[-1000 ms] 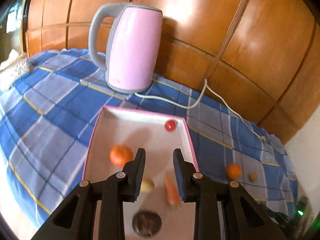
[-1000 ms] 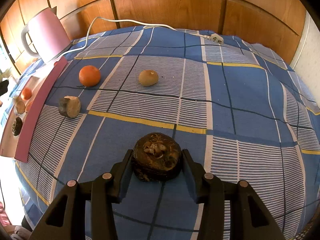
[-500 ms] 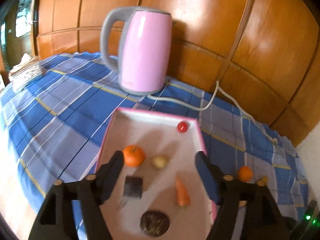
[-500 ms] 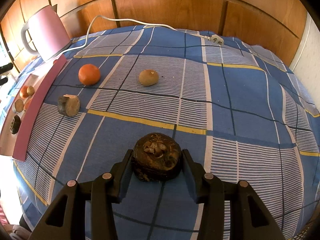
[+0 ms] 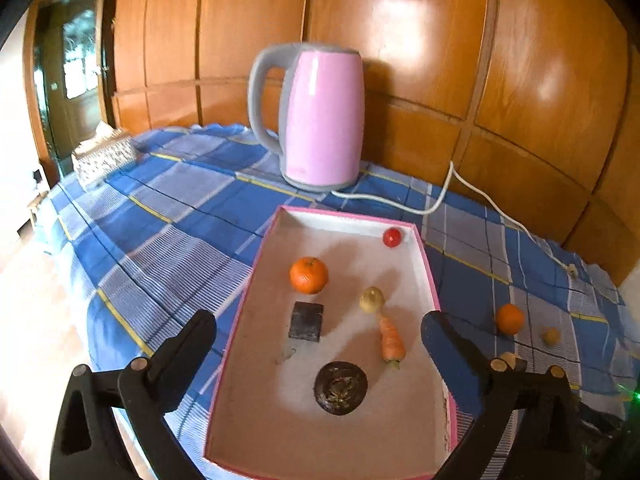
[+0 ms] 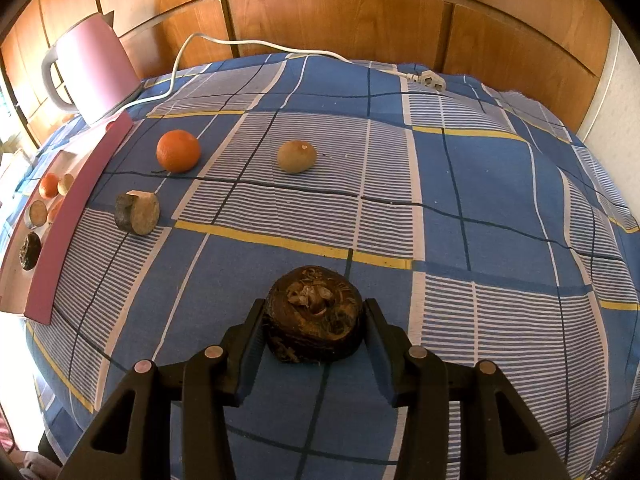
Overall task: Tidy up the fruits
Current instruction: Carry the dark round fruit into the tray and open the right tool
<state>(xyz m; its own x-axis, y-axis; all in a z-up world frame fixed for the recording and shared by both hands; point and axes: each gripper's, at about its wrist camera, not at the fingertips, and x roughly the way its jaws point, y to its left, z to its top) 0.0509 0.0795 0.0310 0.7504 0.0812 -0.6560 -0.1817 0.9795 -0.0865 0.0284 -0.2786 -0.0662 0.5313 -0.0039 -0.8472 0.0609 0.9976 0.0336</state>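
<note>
My left gripper [image 5: 316,330] is open and empty above the pink-rimmed tray [image 5: 256,272]. In the tray lie an orange [image 5: 309,275], a dark cut piece [image 5: 306,321], a small pale fruit [image 5: 372,300], a carrot [image 5: 392,340], a red cherry tomato [image 5: 392,237] and a dark round fruit [image 5: 340,387]. My right gripper [image 6: 314,324] is shut on a dark round fruit [image 6: 314,314] just above the cloth. On the cloth lie an orange [image 6: 178,150], a brown fruit [image 6: 297,156] and a cut dark piece [image 6: 137,213].
A pink kettle [image 5: 316,116] stands behind the tray, its white cord [image 6: 256,44] running along the wall. The blue checked cloth [image 6: 480,200] covers the table. A tissue box [image 5: 104,152] sits far left. Wood panels back the table.
My left gripper opened wide, let the dark cut piece drop into the tray, and pulled up and back. My right gripper stays shut on its dark fruit, nearly still.
</note>
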